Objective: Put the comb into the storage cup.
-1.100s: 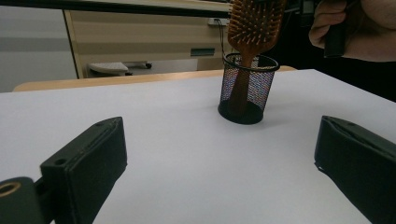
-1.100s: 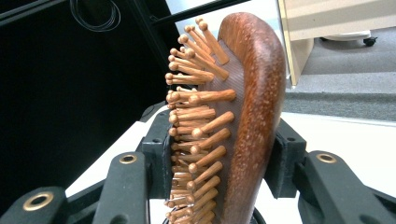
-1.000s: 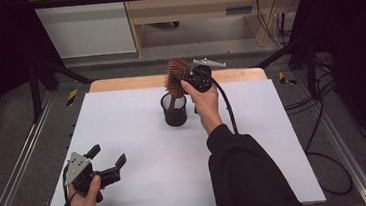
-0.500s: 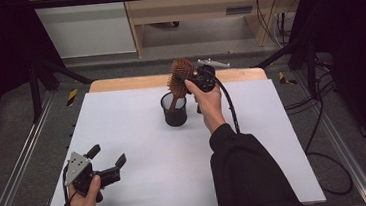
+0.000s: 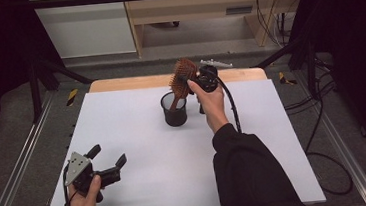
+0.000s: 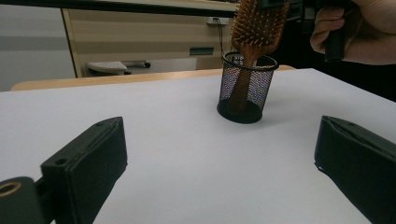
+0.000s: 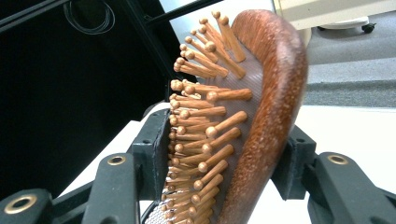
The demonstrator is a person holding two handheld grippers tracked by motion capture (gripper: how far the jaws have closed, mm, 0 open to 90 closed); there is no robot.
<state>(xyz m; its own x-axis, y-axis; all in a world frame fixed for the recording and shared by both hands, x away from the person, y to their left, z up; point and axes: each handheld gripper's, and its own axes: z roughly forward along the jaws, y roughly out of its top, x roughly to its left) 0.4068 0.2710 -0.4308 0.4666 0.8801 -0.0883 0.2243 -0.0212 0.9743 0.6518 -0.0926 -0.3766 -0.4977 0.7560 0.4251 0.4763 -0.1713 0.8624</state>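
in a mesh cup (image 5: 174, 116), reddish peg-bristled hairbrush (image 5: 182, 74) between just-opening jaws of right hand-held gripper (image 5: 192, 80); left hand-held gripper (image 5: 108, 156) agape

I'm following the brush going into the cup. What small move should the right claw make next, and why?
Probably open a little wider and draw back. The hairbrush already stands with its handle in the mesh cup, and the right claw has just been opening, with the brush head between its jaws. Whether the pads touch it is hard to tell.

White table (image 5: 139, 137), wooden edge strip (image 5: 119, 84), perhaps a cabinet (image 5: 187, 7) behind.
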